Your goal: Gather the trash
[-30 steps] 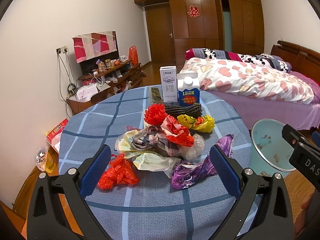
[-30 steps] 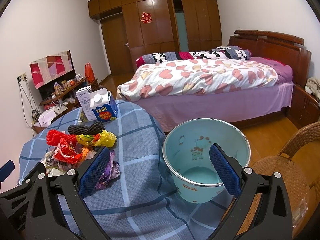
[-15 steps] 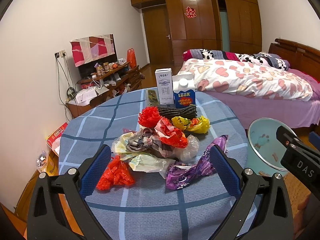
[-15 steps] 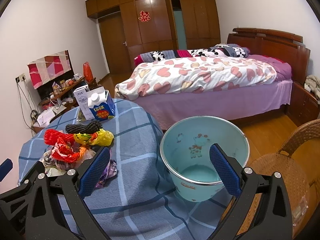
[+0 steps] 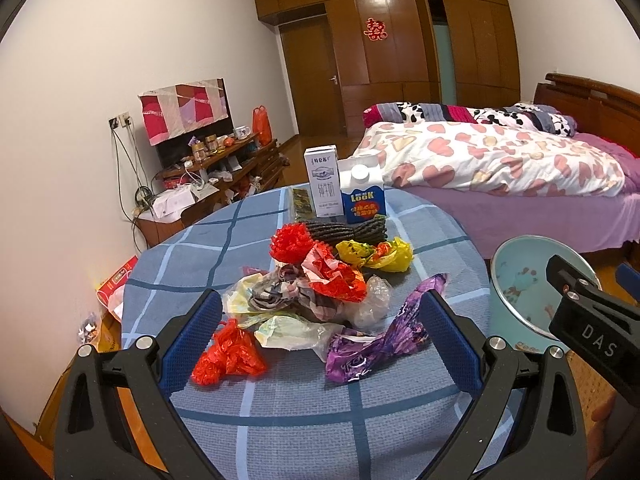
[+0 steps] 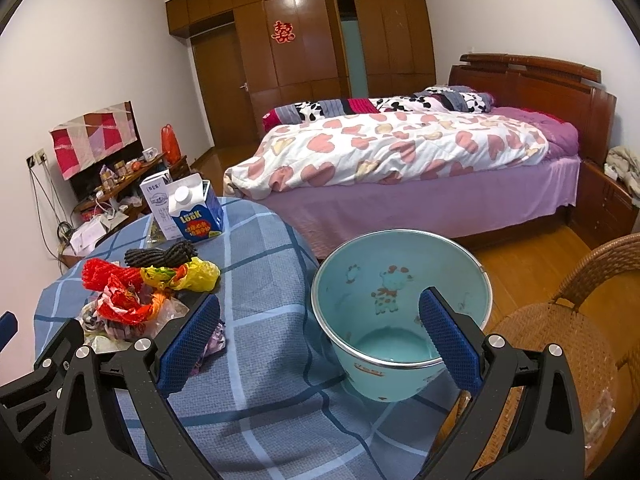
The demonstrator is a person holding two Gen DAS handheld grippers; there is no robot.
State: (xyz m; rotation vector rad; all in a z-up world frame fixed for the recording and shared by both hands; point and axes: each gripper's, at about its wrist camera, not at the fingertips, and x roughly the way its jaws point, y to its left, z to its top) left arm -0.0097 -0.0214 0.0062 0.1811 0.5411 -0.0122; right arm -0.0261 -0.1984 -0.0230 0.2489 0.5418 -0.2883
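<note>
Blue carton (image 5: pixel 363 200), ahead of the left fingers (image 5: pixel 192 336): "LOOK". White carton (image 5: pixel 323 182) beside it: "纯牛奶". Right gripper (image 5: pixel 596 340) body: "DAS". Wardrobe door sign (image 5: pixel 375 29): red "囍".

Bare desk (image 5: pixel 280 412) lies open on the near side of the trash pile (image 5: pixel 316 292); two cartons (image 5: pixel 344 190) block its far side, the bucket (image 6: pixel 400 308) stands unobstructed beside.
</note>
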